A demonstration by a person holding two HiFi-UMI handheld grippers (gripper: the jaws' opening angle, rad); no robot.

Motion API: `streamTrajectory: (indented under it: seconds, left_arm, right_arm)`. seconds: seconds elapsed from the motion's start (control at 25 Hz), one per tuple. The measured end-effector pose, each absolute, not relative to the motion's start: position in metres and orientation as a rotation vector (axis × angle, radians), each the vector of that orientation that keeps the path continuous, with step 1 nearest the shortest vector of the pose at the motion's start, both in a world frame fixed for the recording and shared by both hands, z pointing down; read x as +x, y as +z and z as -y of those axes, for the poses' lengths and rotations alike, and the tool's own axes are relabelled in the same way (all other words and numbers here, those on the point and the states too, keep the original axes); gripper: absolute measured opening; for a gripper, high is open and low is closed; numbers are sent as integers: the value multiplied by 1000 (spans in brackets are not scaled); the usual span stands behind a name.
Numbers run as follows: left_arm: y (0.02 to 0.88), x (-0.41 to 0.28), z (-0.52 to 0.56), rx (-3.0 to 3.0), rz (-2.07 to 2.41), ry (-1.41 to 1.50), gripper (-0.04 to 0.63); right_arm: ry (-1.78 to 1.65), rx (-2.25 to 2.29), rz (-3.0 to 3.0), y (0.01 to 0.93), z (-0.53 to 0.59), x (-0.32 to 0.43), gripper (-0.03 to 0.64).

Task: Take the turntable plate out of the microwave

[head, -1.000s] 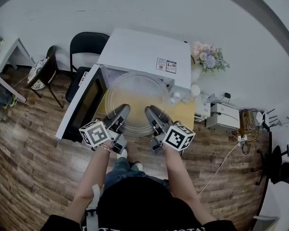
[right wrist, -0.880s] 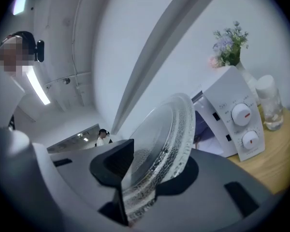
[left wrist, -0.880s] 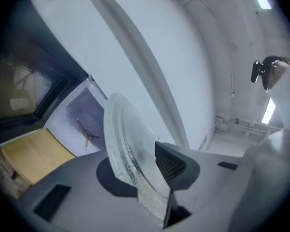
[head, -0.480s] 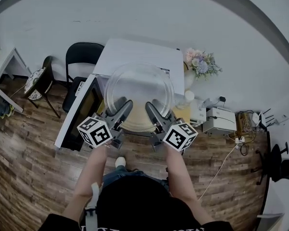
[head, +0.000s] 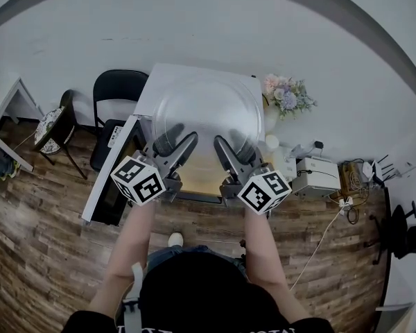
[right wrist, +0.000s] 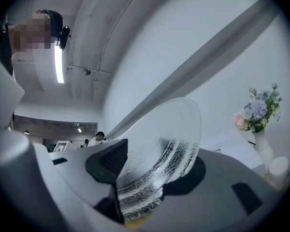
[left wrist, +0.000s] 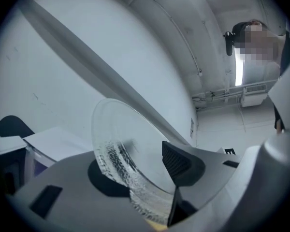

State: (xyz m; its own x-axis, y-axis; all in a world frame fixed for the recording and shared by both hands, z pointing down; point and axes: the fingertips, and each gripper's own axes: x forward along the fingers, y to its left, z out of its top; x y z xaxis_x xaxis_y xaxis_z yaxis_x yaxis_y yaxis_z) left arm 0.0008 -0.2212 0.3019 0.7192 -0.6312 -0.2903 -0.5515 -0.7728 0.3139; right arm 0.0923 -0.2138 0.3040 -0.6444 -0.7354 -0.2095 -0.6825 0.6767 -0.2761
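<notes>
Head view: the clear round glass turntable plate (head: 201, 106) is already out of the white box-shaped microwave (head: 147, 92) and is held above it. The microwave door is open. The left gripper (head: 179, 143) and right gripper (head: 233, 144) carry the plate by its near rim.

Left gripper view: the jaws have just been opening, yet the pads bear on the textured rim between them.

Right gripper view: same condition.

Judged remaining: set the plate down.

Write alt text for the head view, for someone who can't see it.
Seen from above, a person holds a glass turntable plate in the air over an open white microwave, its near rim between the jaws of the left tool and right tool, which have just been opening.
</notes>
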Motion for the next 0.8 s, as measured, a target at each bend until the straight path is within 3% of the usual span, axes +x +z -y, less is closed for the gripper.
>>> streamTrajectory:
  seconds: [0.8]
  left_arm:
    - [244,16,229,2968,994,-722,229]
  right_arm:
    - [172,-1130,-2544,247,221,108,256]
